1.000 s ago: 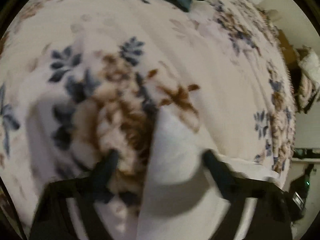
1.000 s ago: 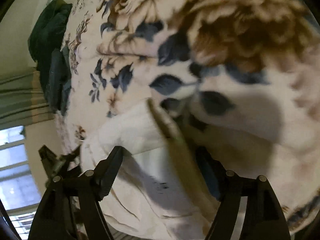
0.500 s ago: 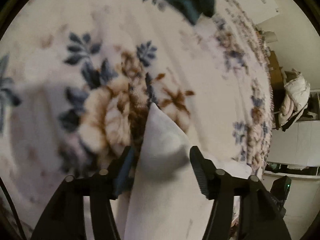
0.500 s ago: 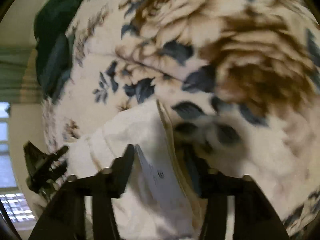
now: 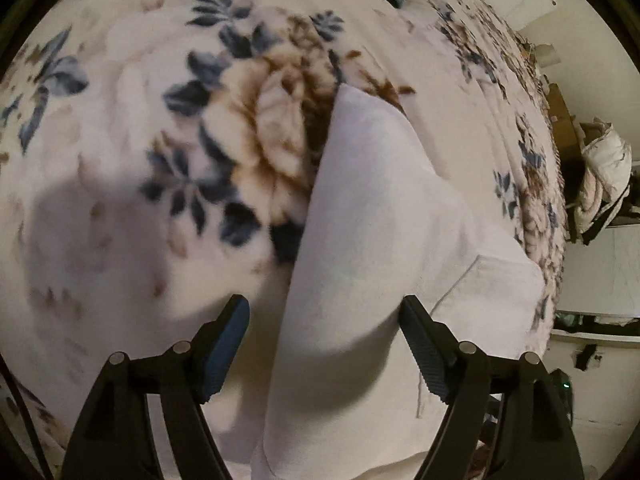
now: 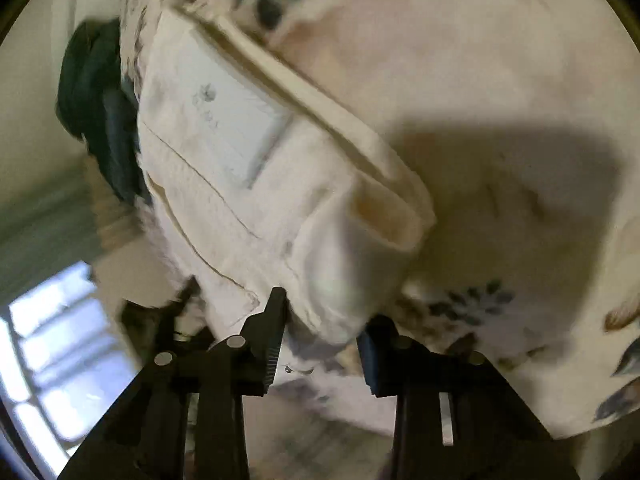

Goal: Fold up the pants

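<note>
1. Since the earlier frame, the left gripper (image 5: 322, 310) has spread wider and is opening; the white pants (image 5: 360, 248) lie between its pads, untouched.
2. Right gripper (image 6: 320, 320): now nearer the waistband, jaws closing; a pants edge sits between them, contact not discernible.
3. Pants: spread on the bed, pocket patch visible from the right wrist.
4. Bed: floral blanket (image 5: 132, 184), cream with blue and brown blooms.
5. Dark green garment (image 6: 92, 112): at the bed's far edge.
6. Room: window (image 6: 48, 344), pale walls, bundled white bedding (image 5: 604, 172).
</note>
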Demonstrator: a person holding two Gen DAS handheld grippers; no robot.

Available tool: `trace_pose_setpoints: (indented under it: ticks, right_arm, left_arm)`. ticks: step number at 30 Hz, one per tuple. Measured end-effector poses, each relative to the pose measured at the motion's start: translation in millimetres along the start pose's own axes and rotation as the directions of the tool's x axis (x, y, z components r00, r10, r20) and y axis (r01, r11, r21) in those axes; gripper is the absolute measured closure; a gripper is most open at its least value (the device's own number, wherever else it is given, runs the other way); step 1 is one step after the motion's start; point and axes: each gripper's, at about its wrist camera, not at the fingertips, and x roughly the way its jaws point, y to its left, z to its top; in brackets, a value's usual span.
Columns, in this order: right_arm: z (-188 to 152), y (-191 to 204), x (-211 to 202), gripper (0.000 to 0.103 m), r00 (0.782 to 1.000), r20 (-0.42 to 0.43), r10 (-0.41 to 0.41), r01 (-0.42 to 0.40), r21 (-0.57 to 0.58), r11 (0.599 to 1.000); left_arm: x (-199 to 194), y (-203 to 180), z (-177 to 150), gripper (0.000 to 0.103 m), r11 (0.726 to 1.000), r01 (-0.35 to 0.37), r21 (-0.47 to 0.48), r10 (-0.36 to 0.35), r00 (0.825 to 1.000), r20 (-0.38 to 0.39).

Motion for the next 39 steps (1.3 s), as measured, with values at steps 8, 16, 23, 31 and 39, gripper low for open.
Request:
trace_pose_setpoints:
  ticks: [8, 16, 23, 31, 39]
  right_arm:
    - [4.2, -7.0, -5.4, 0.052, 0.999, 0.021, 0.031, -0.030, -0.059, 0.998]
    - [6.5, 3.1, 39.8, 0.010, 0.992, 0.027, 0.123, -0.118, -0.140, 0.983]
    - [-7.5, 34.8, 39.9, 0.010, 0.976, 0.067, 0.206, -0.185, -0.237, 0.954]
    - [-8.6, 45.7, 68.2, 0.022, 0.987, 0.139, 0.083, -0.054, -0.199, 0.978]
    - [-73.3, 89.8, 25.9, 0.057, 0.971, 0.241, 0.013, 0.052, -0.259, 0.964]
  left_arm:
    - [4.2, -3.1, 3.7, 0.026, 0.999, 0.021, 0.039, -0.019, 0.999, -0.044]
    - [25.0, 5.6, -2.8, 0.016, 0.978, 0.207, 0.000, -0.206, 0.975, -0.087]
    - [31.8, 6.1, 3.3, 0.012, 0.971, 0.239, 0.002, -0.238, 0.966, -0.100]
    - [27.8, -16.7, 0.3, 0.032, 0.962, 0.245, 0.120, -0.237, 0.968, -0.080]
    - [-25.5, -33.8, -13.9, 0.080, 0.947, 0.249, 0.203, -0.242, 0.968, -0.058]
